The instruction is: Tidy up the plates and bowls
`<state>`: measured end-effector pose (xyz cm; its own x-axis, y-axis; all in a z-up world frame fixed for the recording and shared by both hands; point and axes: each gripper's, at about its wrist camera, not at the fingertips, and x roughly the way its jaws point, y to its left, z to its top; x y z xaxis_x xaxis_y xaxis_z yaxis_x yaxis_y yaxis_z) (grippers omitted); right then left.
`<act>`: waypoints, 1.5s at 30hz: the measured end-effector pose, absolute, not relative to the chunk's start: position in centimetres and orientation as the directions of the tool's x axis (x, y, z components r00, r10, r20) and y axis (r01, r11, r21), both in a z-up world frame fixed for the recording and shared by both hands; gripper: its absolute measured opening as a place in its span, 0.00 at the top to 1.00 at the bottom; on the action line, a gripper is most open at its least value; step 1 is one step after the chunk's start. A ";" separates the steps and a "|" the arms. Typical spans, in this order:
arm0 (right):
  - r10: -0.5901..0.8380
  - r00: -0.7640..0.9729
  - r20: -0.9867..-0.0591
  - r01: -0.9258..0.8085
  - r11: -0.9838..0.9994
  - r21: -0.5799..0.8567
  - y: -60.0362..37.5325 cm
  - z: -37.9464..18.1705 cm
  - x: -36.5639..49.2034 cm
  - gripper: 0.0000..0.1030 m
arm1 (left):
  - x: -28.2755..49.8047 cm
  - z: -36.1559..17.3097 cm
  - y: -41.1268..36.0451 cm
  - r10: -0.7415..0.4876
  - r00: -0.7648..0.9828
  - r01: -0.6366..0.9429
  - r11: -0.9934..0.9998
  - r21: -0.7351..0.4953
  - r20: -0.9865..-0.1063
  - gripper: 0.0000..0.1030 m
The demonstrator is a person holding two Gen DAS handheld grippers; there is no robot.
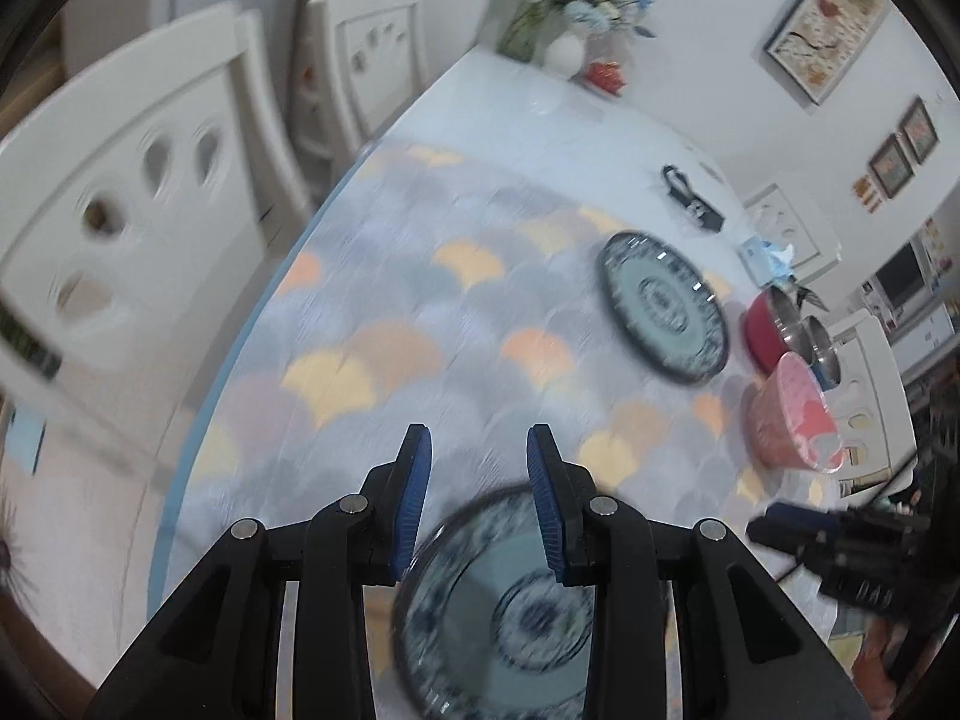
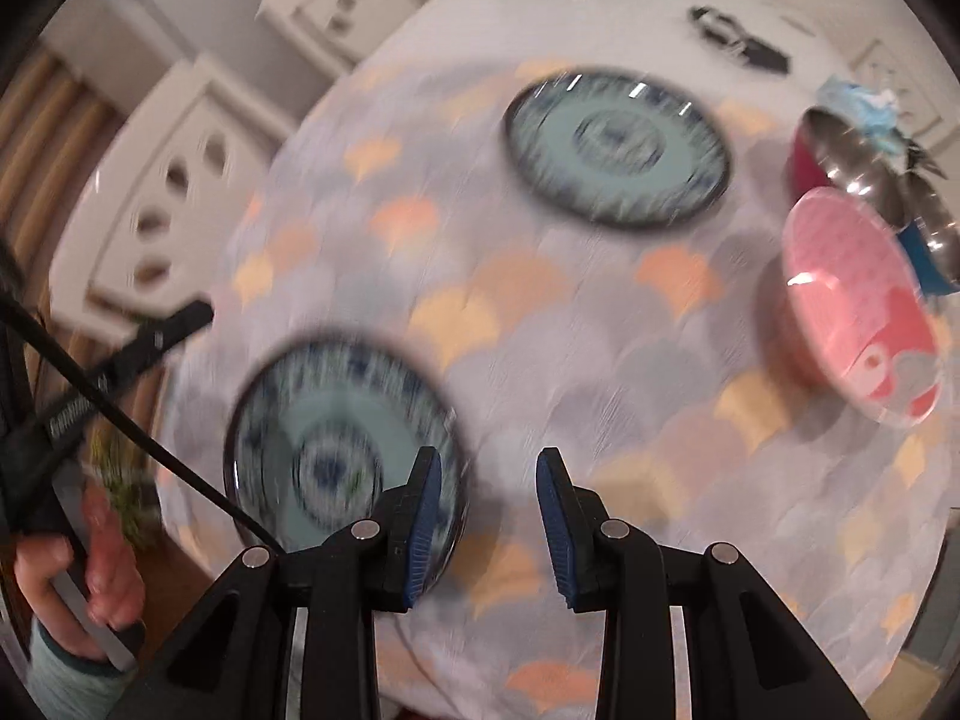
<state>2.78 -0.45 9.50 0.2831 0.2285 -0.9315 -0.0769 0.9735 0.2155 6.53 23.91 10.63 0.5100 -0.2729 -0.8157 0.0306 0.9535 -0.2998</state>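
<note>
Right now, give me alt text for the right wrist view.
Open, empty right gripper above a scallop-patterned tablecloth holding two blue-patterned round plates, near and far, plus a pink bowl at right.

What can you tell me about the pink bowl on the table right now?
The pink bowl is deep and round, glossy like glazed ceramic, with a fine dotted pattern inside and a darker red patch bearing a white mark near its rim. It looks empty and sits upright on the scallop-patterned tablecloth near the table's right edge, beside metal-lined red and blue bowls; whether they touch is unclear. Neither gripper is near it. Motion blur hides finer detail.
</note>
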 end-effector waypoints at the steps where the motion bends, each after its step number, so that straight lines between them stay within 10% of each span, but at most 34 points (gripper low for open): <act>1: 0.232 0.305 -0.923 -0.055 0.973 0.226 -1.2 10.2 3.7 0.67 | 7.3 11.2 23.4 -0.280 0.515 0.051 0.954 -0.297 -0.810 0.70; 9: 0.172 0.444 -0.880 0.158 0.951 0.265 -7.8 14.2 11.3 0.48 | 14.2 14.1 18.5 -0.355 0.517 0.203 0.935 -0.291 -0.779 0.45; 45: 0.153 0.157 -0.976 0.385 0.900 0.203 -12.8 0.7 24.2 0.59 | 28.4 1.8 10.8 -0.487 0.209 0.193 0.870 -0.453 -0.848 0.66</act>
<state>24.25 -12.81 0.71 0.1570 0.1531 -0.9757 0.3849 0.9003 0.2032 28.43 10.84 1.78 0.2086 -0.4874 -0.8479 0.1925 0.8705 -0.4530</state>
